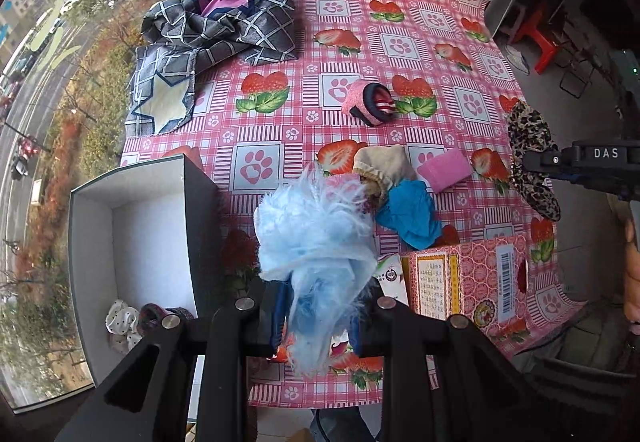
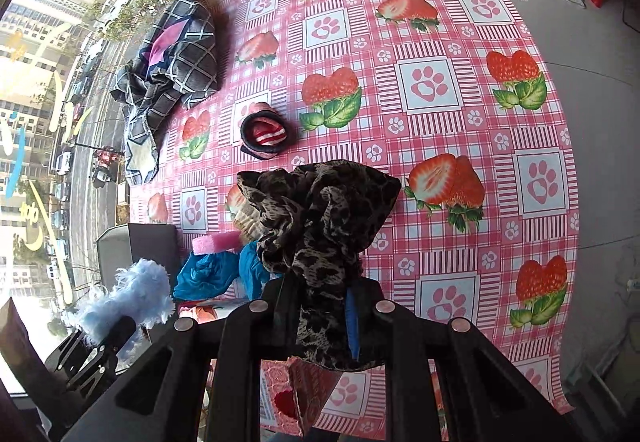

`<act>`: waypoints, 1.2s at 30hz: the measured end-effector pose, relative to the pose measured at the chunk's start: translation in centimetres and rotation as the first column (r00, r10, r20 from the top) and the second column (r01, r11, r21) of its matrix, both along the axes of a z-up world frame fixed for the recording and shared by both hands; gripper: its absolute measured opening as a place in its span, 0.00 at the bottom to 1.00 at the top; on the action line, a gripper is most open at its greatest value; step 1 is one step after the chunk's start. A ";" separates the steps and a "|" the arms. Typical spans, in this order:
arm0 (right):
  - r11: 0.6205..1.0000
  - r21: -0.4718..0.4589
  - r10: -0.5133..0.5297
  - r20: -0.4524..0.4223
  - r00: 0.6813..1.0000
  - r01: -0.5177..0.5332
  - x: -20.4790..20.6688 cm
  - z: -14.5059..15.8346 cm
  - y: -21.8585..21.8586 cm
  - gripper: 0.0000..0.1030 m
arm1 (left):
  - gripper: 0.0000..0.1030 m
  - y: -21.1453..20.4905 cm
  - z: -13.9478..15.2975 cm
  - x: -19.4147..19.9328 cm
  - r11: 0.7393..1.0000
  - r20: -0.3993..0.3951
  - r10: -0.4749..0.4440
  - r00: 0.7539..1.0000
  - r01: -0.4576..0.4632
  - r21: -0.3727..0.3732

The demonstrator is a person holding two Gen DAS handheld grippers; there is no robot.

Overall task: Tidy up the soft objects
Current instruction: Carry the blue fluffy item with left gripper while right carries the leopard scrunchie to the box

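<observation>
Both tongs clamped on soft things, lifted off strawberry tablecloth (image 1: 400, 14). My left gripper (image 1: 318, 326) pinches fluffy pale-blue piece (image 1: 316, 226) beside open box (image 1: 92, 226). My right gripper (image 2: 324, 318) pinches leopard-print cloth (image 2: 320, 210). Blue cloth (image 1: 412, 210), pink sponge-like block (image 1: 444, 168), maybe foam, lie on table near patterned carton (image 1: 468, 274).

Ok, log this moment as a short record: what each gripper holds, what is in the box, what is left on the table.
left gripper: shut on fluffy light-blue piece
right gripper: shut on leopard-print piece
white box: open, at the table's window side; holds a polka-dot piece and a dark piece
still on table: blue piece, pink piece, beige piece, pink-and-navy roll, checked cloth
patterned pink box: near table edge
</observation>
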State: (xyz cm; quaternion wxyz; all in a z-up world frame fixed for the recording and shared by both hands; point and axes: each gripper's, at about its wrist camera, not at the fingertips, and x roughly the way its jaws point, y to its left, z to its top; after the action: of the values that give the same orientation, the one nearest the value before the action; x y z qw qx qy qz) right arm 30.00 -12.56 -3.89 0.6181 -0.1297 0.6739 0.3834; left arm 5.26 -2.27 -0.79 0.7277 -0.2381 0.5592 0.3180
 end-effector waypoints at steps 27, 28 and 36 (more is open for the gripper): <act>0.998 0.069 -0.001 0.036 0.999 -0.001 -12.7 5.9 -4.2 0.19 | 0.26 -2.3 3.2 -8.7 0.999 0.149 0.017 0.989 -0.012 -0.033; 0.998 0.068 0.008 0.035 0.999 -0.010 -13.2 6.0 -4.0 0.19 | 0.26 -2.3 3.2 -9.0 0.999 0.151 0.022 0.988 -0.018 -0.032; 0.989 0.046 0.136 0.048 0.990 -0.138 -17.5 6.1 -1.4 0.19 | 0.26 -1.1 3.8 -12.6 0.994 0.168 0.111 0.980 -0.112 -0.004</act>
State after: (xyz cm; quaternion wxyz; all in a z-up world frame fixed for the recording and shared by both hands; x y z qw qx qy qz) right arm 12.50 -13.91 2.26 0.6083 -0.1688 0.6397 0.4384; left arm -7.31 -3.37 3.05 0.7537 -0.2931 0.4809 0.3387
